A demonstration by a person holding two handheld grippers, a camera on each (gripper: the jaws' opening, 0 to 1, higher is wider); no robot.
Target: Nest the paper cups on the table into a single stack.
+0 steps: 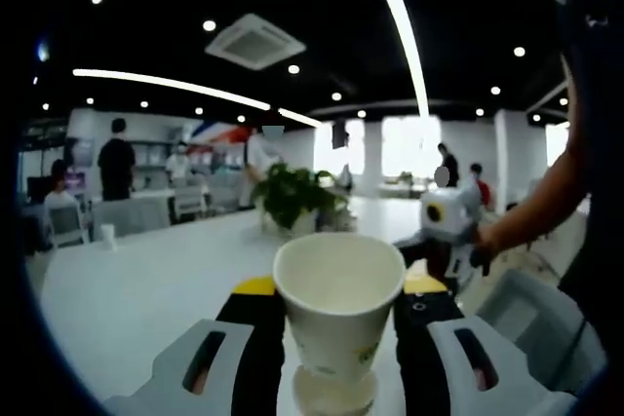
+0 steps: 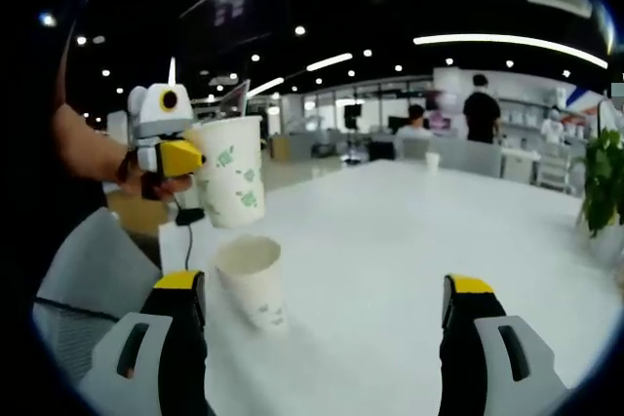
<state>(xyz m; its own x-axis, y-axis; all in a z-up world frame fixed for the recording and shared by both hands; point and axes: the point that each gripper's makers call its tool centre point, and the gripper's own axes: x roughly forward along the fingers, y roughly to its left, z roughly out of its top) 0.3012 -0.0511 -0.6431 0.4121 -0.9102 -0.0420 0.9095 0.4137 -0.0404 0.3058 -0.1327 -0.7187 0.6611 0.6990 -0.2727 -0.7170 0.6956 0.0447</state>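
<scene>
My left gripper [image 1: 339,289] is shut on a white paper cup [image 1: 338,299] with green print, held upright with its mouth open toward the camera. Right under it, the rim of a second paper cup [image 1: 334,392] shows on the white table [image 1: 146,289]. In the right gripper view the left gripper [image 2: 180,156] holds the same cup [image 2: 231,172] a little above the second cup [image 2: 255,280], which stands upright on the table [image 2: 409,231]. My right gripper [image 2: 327,289] is open with nothing between its jaws. The right gripper [image 1: 444,226] also appears in a hand beyond the held cup.
A potted plant [image 1: 297,197] stands mid-table, also seen as the plant [image 2: 604,182] at the right edge. A small cup [image 2: 432,159] sits at the table's far end. A grey chair back [image 2: 88,280] is beside the near table edge. People stand in the background.
</scene>
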